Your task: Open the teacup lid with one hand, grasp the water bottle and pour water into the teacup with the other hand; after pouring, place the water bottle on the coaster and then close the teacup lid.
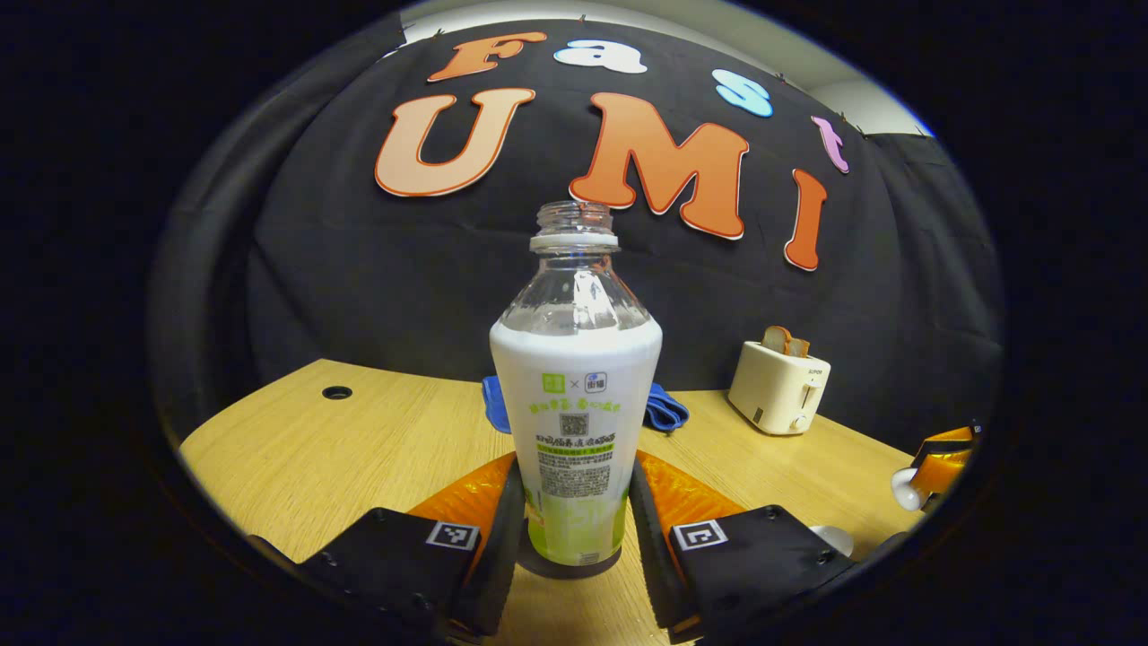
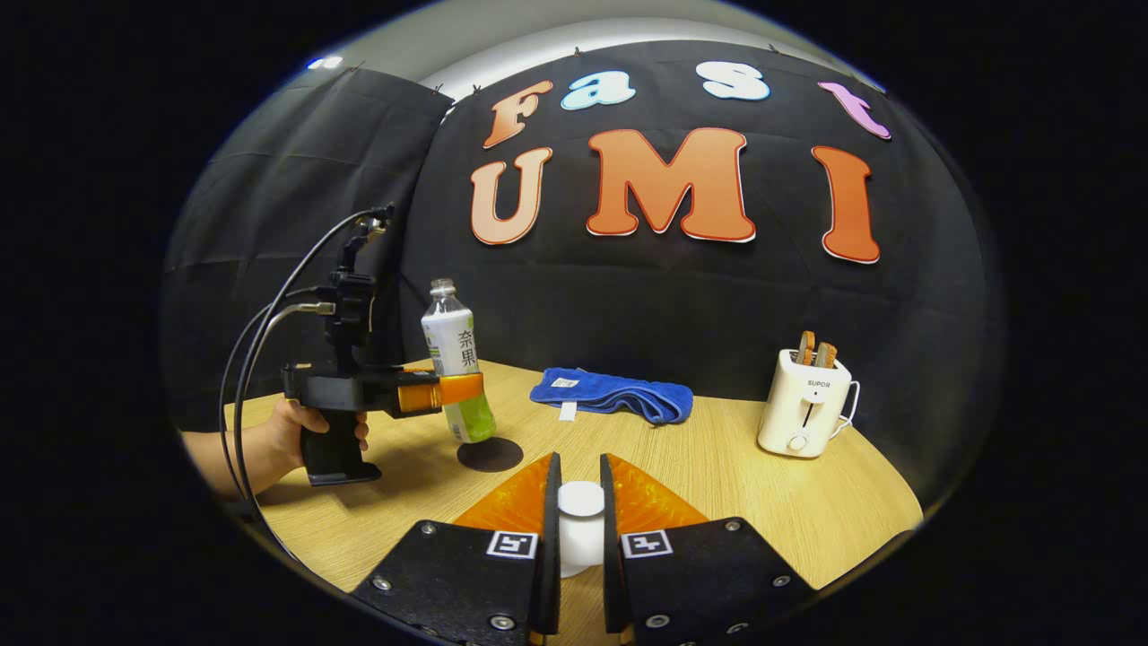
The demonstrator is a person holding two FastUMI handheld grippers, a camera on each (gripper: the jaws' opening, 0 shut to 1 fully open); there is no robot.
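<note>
Right gripper (image 2: 575, 529) is pinching a small white lid (image 2: 580, 525) between both fingers, close in front of its camera, above the wooden table (image 2: 717, 467). Whether the lid is sitting on the teacup or lifted clear of it, I cannot tell; the teacup itself is hidden.

Left gripper (image 1: 574, 520) is pressing both fingers against the lower sides of the water bottle (image 1: 575, 395), gripping it. The bottle is uncapped and standing nearly upright in the left gripper view. In the right gripper view the bottle is hanging just above the dark round coaster (image 2: 490, 454), tilted slightly, bottom not touching it. A person's hand (image 2: 296, 431) is wrapping the gripper's handle, cables arching up behind it.

Farther back, a folded blue towel (image 2: 614, 395) is lying on the table behind the bottle. To the right, well apart, a cream toaster (image 2: 804, 414) is standing with two slices of toast (image 2: 814, 350) sticking out of its slots.
</note>
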